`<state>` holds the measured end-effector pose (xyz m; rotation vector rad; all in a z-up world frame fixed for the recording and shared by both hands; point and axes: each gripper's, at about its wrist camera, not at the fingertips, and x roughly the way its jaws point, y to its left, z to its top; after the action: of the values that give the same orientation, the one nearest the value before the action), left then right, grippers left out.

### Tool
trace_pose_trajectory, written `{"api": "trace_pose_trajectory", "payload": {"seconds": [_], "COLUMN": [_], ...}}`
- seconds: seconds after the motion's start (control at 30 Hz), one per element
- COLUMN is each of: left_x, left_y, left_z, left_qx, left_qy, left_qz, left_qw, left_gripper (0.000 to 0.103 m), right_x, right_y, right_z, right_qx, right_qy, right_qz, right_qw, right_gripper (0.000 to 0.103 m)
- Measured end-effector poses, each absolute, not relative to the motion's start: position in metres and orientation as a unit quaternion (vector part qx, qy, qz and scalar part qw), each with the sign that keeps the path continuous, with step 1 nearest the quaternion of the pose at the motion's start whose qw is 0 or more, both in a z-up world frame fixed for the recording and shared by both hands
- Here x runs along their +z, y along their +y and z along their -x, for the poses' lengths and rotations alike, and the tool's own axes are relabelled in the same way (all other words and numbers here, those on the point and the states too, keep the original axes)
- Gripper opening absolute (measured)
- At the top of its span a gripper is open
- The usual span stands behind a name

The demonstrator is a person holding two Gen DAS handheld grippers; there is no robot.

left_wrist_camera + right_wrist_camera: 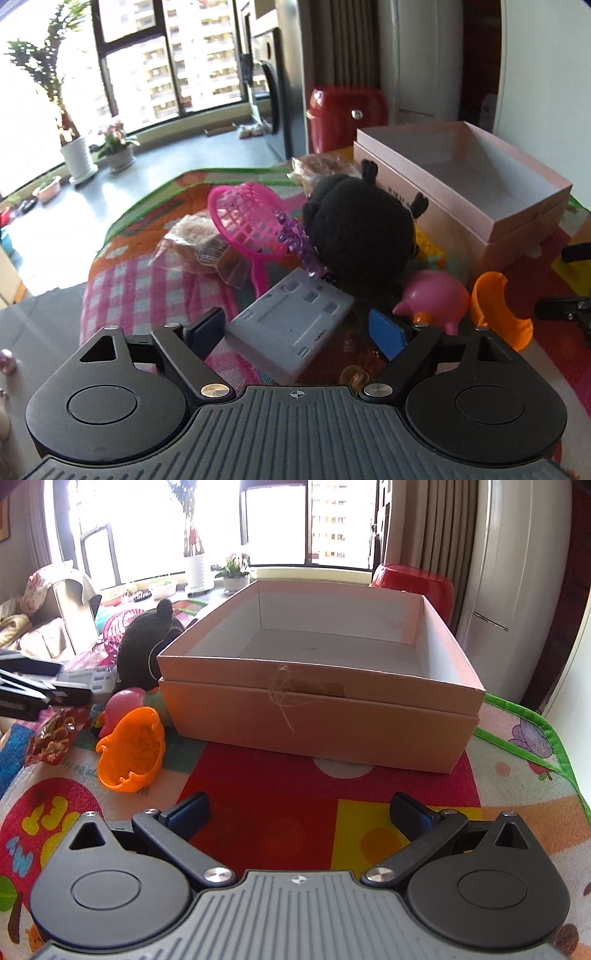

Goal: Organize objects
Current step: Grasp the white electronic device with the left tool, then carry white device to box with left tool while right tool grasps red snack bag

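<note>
An open pink cardboard box (321, 716) stands on the colourful play mat, empty inside; it also shows in the left wrist view (480, 192). My left gripper (295, 332) is open, with a grey plastic tray (288, 328) lying between its fingers. Beyond the tray lie a black plush toy (362, 236), a pink net scoop (243, 218), a purple bead string (295, 236), a pink pig toy (436, 295) and an orange plastic mould (495, 310). My right gripper (299, 812) is open and empty above the mat, in front of the box. The orange mould (133, 749) lies to its left.
Wrapped bread packets (199, 243) lie on the mat's far side. A red snack packet (55, 734) lies at the left. A red bin (347, 114) and potted plants (77, 155) stand on the floor beyond. The left gripper's body (29, 690) shows at the left edge.
</note>
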<state>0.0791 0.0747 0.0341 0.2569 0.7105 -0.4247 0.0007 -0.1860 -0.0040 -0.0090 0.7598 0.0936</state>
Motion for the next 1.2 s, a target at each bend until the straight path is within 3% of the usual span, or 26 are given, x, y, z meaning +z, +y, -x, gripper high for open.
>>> {"api": "trace_pose_trajectory", "payload": {"seconds": [0.13,0.27,0.37,0.67,0.73,0.83,0.87,0.93,1.2], "left_x": [0.026,0.033,0.044,0.07,0.073,0.077,0.078,0.08,0.087], "left_y": [0.078,0.089,0.111,0.174,0.186,0.199,0.202,0.203,0.163], "left_z": [-0.094,-0.083,-0.061,0.034,0.049,0.067,0.071,0.078,0.092], "left_qx": [-0.221,-0.22,-0.202,-0.098,-0.074,-0.053,-0.05,-0.045,-0.111], "left_qy": [0.356,0.357,0.345,0.29,0.281,0.273,0.272,0.271,0.27], "left_qz": [-0.099,-0.052,0.004,0.088,0.093,0.1,0.1,0.096,0.056], "left_qw": [0.902,0.906,0.917,0.948,0.952,0.955,0.956,0.957,0.955], "left_gripper": [0.077,0.057,0.053,0.053,0.053,0.053,0.053,0.053,0.053], "right_x": [-0.001,0.012,0.028,0.035,0.026,0.008,0.005,0.009,0.045], "right_y": [-0.183,-0.164,-0.135,-0.022,-0.001,0.017,0.02,0.024,-0.039], "right_z": [-0.001,0.011,0.022,-0.006,-0.022,-0.049,-0.054,-0.051,0.013], "right_qx": [0.057,0.132,0.183,0.294,0.28,0.243,0.237,0.232,0.276], "right_qy": [0.382,0.383,0.356,0.339,0.35,0.376,0.38,0.378,0.373], "right_qz": [0.016,0.023,0.047,0.063,0.068,0.066,0.07,0.087,0.071], "right_qw": [0.922,0.914,0.915,0.891,0.891,0.892,0.891,0.892,0.883], "right_gripper": [0.103,0.103,0.103,0.102,0.096,0.095,0.094,0.078,0.076]}}
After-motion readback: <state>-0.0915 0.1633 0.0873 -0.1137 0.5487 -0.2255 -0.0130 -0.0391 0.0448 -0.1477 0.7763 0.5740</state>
